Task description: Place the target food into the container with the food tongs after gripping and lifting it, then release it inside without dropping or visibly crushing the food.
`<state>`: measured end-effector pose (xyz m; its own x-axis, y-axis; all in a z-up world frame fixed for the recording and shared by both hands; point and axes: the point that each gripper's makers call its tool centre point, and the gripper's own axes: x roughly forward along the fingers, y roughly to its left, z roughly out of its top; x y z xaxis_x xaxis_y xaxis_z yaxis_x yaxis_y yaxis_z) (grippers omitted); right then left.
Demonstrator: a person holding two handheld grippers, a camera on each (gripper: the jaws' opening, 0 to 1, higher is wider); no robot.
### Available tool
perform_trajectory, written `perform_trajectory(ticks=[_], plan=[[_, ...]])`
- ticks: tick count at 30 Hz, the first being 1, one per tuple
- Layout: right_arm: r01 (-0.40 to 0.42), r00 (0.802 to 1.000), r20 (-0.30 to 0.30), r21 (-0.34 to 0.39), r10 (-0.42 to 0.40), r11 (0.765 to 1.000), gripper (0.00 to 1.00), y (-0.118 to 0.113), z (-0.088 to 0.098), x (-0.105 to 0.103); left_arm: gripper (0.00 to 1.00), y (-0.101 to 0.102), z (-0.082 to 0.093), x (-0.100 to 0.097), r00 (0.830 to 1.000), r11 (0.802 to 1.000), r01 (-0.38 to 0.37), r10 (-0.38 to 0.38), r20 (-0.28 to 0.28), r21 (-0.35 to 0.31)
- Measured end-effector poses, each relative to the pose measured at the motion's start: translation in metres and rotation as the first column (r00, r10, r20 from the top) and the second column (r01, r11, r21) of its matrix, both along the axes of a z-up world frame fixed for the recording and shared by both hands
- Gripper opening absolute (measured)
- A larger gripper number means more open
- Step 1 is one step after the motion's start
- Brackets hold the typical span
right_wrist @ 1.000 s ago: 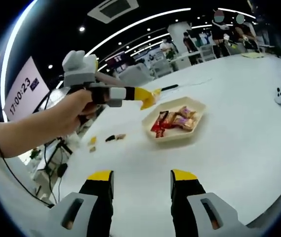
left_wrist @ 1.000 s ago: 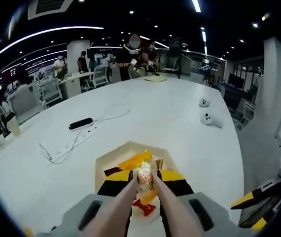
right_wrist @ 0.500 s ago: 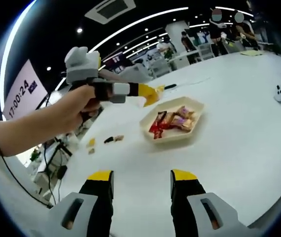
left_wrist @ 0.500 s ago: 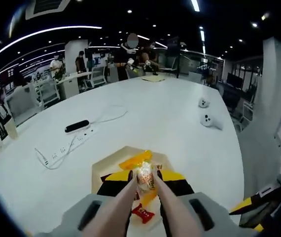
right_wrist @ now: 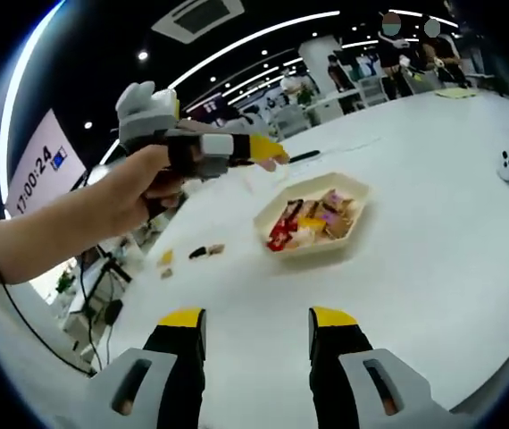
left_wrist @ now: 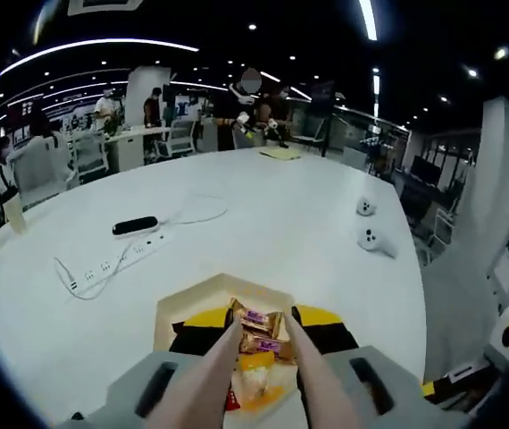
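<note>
Room: you stand in a large open office with strip lights overhead; people gather at the far end of the table, and a wall screen (right_wrist: 47, 167) shows a clock readout.
Surface: a broad white table (left_wrist: 263, 206) carries everything.
Container: the cream, angular tray (right_wrist: 347, 247) sits in the middle of the table, and in the left gripper view its rim (left_wrist: 203, 288) lies right under your jaws.
Food in tray: several wrapped snacks lie inside, a purple-and-gold wrapped one (left_wrist: 256, 319) uppermost, with a yellow-wrapped candy (left_wrist: 256, 382) and a red wrapper (left_wrist: 229, 400) lower between the tongs.
Left gripper: your left gripper (right_wrist: 265, 154), held in your hand (right_wrist: 152, 179), hangs above and to the left of the tray.
Tongs: the two pale tong arms (left_wrist: 210, 375) rise from the bottom of the left gripper view; their tips stand slightly apart over the tray with nothing clamped between them, the candy lying loose below.
Right gripper: your right gripper (right_wrist: 257, 326) sits low over bare table, well short of the tray, jaws apart and empty.
Loose bits: a few small snacks (right_wrist: 204, 251) lie on the table left of the tray.
Other items: a power strip (left_wrist: 120, 261) with a black device (left_wrist: 135, 225) beside it, and two white controllers (left_wrist: 372, 239) lie farther out.
</note>
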<state>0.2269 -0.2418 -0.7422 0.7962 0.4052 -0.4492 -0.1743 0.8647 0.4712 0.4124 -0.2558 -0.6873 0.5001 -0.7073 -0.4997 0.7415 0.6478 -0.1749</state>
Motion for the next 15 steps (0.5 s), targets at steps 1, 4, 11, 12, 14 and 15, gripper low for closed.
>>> perform_trajectory(ticks=[1,4,11,12,14,15], plan=[[-0.001,1.0,0.001,0.001,0.001,1.0,0.46,0.0,0.0,0.0,0.25,0.001,0.001,0.0,1.0,1.0,-0.002,0.002,0.002,-0.002],[-0.003,1.0,0.002,0.003,0.003,1.0,0.46,0.001,0.0,0.001,0.24,0.005,0.005,0.0,1.0,1.0,-0.005,0.005,0.008,-0.006],[-0.025,1.0,0.005,0.007,0.025,1.0,0.46,0.01,0.001,0.002,0.25,0.01,0.017,-0.004,1.0,0.999,0.004,-0.003,0.025,-0.034],[-0.027,1.0,0.006,0.007,0.027,1.0,0.46,0.011,0.002,0.002,0.25,0.011,0.017,-0.005,1.0,0.999,0.003,-0.002,0.025,-0.037],[-0.03,1.0,0.009,0.008,0.03,1.0,0.46,0.012,0.002,0.002,0.25,0.013,0.019,-0.005,1.0,0.999,0.004,-0.003,0.028,-0.042],[-0.031,0.999,0.011,0.008,0.031,0.999,0.46,0.013,0.003,0.003,0.25,0.015,0.02,-0.007,1.0,0.999,0.004,-0.002,0.031,-0.043]])
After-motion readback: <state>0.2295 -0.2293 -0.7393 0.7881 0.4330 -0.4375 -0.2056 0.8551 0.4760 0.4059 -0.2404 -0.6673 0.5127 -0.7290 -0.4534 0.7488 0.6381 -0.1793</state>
